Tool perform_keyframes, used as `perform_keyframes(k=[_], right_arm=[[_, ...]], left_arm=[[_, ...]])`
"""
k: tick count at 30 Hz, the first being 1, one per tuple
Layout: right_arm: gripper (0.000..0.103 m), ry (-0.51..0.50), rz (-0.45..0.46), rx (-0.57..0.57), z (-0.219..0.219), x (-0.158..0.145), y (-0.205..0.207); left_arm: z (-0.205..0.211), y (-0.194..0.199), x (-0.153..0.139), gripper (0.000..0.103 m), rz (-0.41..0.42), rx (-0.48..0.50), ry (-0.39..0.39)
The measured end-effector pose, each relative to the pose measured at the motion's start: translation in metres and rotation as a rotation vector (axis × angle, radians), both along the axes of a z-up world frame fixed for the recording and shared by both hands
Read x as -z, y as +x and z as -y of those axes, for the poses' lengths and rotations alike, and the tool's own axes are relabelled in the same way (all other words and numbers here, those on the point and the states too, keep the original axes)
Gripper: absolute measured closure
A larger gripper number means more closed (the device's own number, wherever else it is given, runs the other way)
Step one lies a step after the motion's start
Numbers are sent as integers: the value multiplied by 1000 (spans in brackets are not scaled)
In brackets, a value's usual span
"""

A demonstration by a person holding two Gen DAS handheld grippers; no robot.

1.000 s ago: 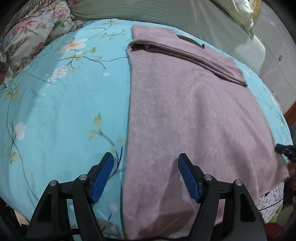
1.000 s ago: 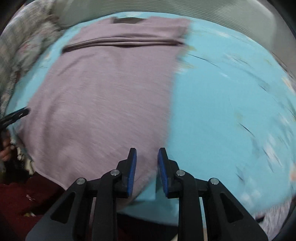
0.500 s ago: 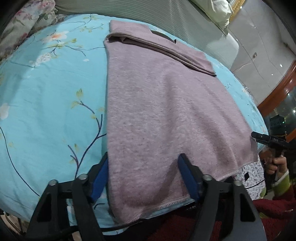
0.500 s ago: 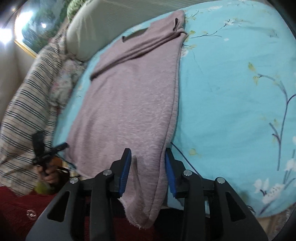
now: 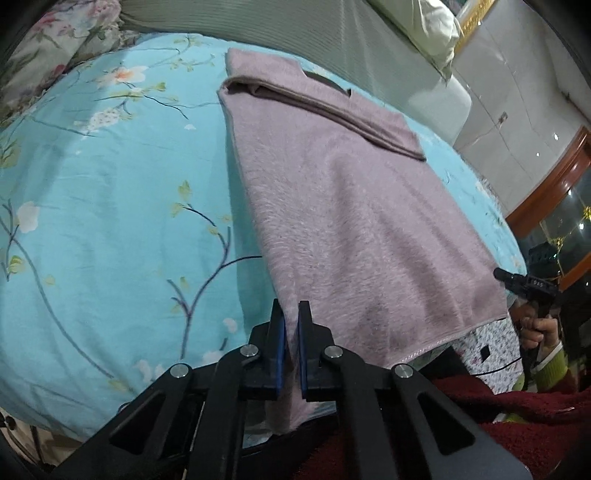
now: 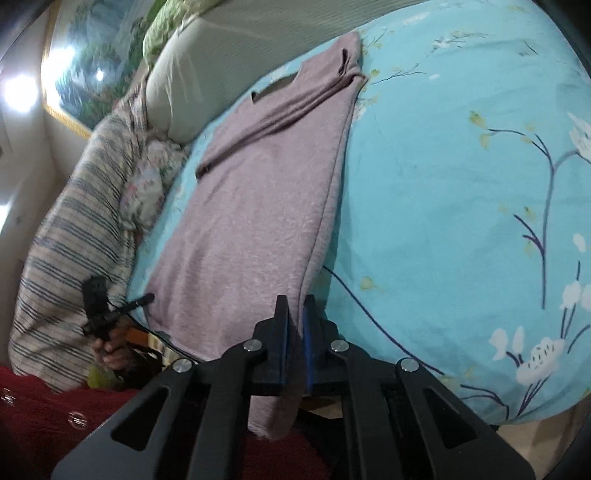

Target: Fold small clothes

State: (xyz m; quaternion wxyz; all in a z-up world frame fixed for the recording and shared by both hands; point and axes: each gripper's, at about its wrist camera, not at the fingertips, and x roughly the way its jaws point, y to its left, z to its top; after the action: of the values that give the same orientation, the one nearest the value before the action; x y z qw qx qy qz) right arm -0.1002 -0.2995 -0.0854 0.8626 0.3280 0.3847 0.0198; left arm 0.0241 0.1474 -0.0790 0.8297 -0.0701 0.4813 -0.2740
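A mauve knit top [image 5: 347, 206] lies flat on a bed, its sleeves folded across the far end by the neckline. It also shows in the right wrist view [image 6: 258, 206]. My left gripper [image 5: 290, 314] is shut on the near left corner of its hem, which hangs down past the jaws. My right gripper [image 6: 294, 308] is shut on the near right corner of the hem. The right gripper also shows at the far right of the left wrist view [image 5: 517, 282], and the left gripper at the left of the right wrist view [image 6: 140, 301].
The bed has a light blue floral sheet [image 5: 110, 206]. A grey-green bolster [image 5: 258, 22] and a floral pillow [image 5: 44, 44] lie at the head. A striped blanket [image 6: 66, 236] is heaped beside the top. My dark red clothing [image 5: 517, 424] is at the near edge.
Both grippers were open around the hem and have closed on its two near corners. The left jaws went from wide open to shut. The corners are now slightly lifted.
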Motion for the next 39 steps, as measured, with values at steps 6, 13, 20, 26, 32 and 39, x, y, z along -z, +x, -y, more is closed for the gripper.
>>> perform_keyframes(k=[6,13,20,26,32,39], right_arm=[[76,46,-19,-50,-3,5,-4],[71,73,-49,-145,-18,17,-1],[95,116,44,-195,-28,11,5],[96,157,198,-176,-14,-24,7],[96,124,300,-128,2,-59,35],[96,16,370,-9,40,-99,89]], left_arm=[[-3,6,16,82,-90,15,7],[13,-1,14,67,-68,118,-9],[7,-2,17,97,-94,91,-55],[-7,0,-25,98,19,5,-150],[-6,23,-61,98,108,-54,-232],[12,98,-98,98,188,-159,-347]])
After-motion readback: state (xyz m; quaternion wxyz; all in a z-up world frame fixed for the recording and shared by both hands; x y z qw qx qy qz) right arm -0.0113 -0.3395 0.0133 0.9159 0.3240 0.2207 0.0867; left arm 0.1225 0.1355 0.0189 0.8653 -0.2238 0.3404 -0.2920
